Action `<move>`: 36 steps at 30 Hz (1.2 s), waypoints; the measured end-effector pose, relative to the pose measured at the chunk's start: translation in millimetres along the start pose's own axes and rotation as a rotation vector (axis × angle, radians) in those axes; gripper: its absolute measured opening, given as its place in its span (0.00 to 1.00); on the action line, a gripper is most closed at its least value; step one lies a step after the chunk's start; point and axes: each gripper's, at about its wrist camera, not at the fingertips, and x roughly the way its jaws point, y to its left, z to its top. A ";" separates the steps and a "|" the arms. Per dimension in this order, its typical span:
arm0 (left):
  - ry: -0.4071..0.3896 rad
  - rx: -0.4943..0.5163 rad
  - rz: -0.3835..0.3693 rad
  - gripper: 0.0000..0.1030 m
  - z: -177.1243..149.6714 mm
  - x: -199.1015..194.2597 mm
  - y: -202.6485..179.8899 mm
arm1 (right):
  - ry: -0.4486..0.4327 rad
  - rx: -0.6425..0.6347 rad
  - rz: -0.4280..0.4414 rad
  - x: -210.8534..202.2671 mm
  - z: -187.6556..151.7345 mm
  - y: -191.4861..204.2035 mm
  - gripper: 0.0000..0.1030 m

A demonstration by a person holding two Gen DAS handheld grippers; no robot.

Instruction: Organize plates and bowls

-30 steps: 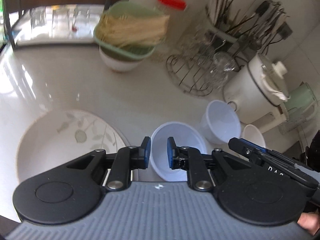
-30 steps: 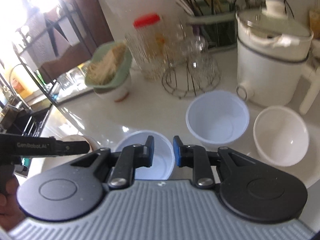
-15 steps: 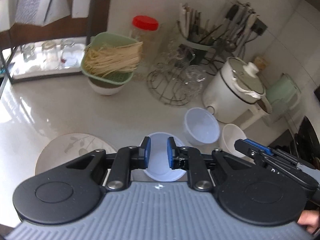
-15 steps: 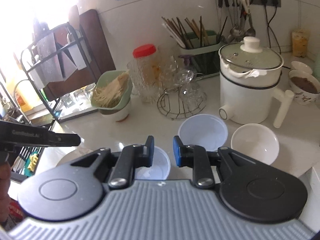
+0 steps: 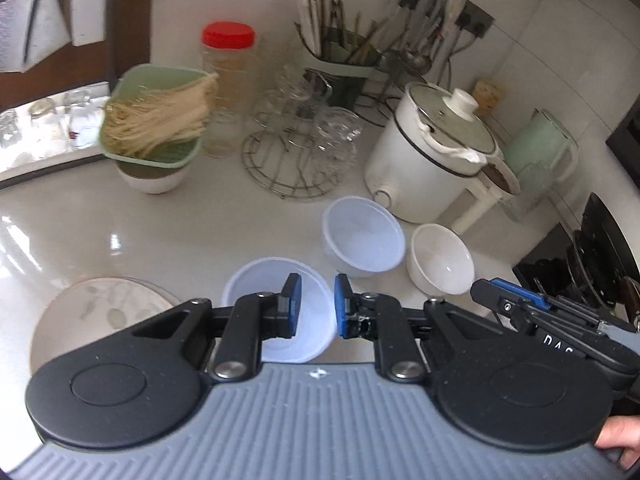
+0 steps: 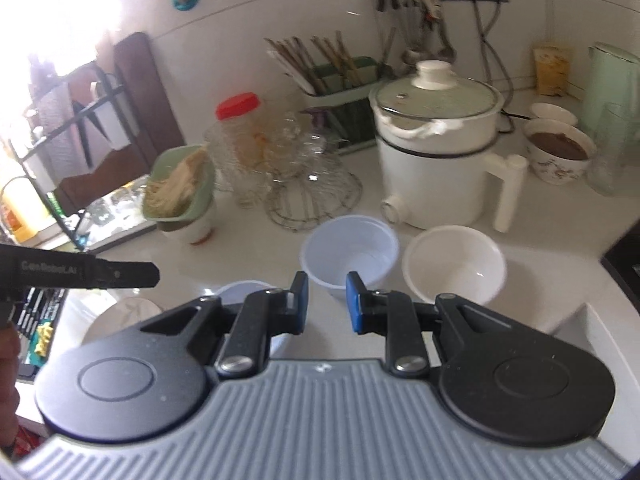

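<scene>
On the white counter stand a near translucent plastic bowl (image 5: 256, 280), a second plastic bowl (image 5: 362, 236) behind it and a white ceramic bowl (image 5: 440, 258) to its right. A leaf-patterned plate (image 5: 100, 312) lies at the left. My left gripper (image 5: 316, 310) is open and empty, held above the near plastic bowl. My right gripper (image 6: 326, 300) is open and empty, above the counter in front of the second plastic bowl (image 6: 350, 250) and the ceramic bowl (image 6: 454, 264). The plate's edge (image 6: 120, 312) shows at the lower left.
A white electric pot (image 5: 432, 160) stands behind the bowls, with a wire rack of glasses (image 5: 296, 160), a red-lidded jar (image 5: 228, 80), a utensil holder (image 5: 344, 60) and a green colander of noodles on a bowl (image 5: 156, 128). A green kettle (image 6: 608, 96) and filled bowl (image 6: 558, 152) are far right.
Both grippers have risen and pulled back from the counter, so the bowls and plate look smaller and more of the back wall shows. Both stay open and empty.
</scene>
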 end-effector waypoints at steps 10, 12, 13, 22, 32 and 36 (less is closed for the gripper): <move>0.085 0.046 -0.012 0.19 2.1 51.7 -12.2 | -0.008 0.087 -0.079 12.6 -12.1 -25.9 0.24; 0.102 0.047 0.013 0.19 3.5 65.2 -9.8 | -0.002 0.101 -0.094 22.2 -12.6 -30.8 0.24; 0.112 0.043 0.015 0.20 5.3 71.3 -7.3 | -0.005 0.110 -0.095 26.1 -12.6 -33.0 0.24; 0.170 0.059 0.022 0.52 29.2 110.8 6.4 | 0.017 0.196 -0.067 59.8 -9.2 -39.4 0.48; 0.179 0.027 0.028 0.54 63.9 142.6 22.6 | 0.074 0.268 -0.003 102.4 -5.3 -37.6 0.54; 0.181 0.006 0.026 0.54 82.1 146.6 37.1 | 0.067 0.282 0.031 113.7 -3.9 -39.6 0.53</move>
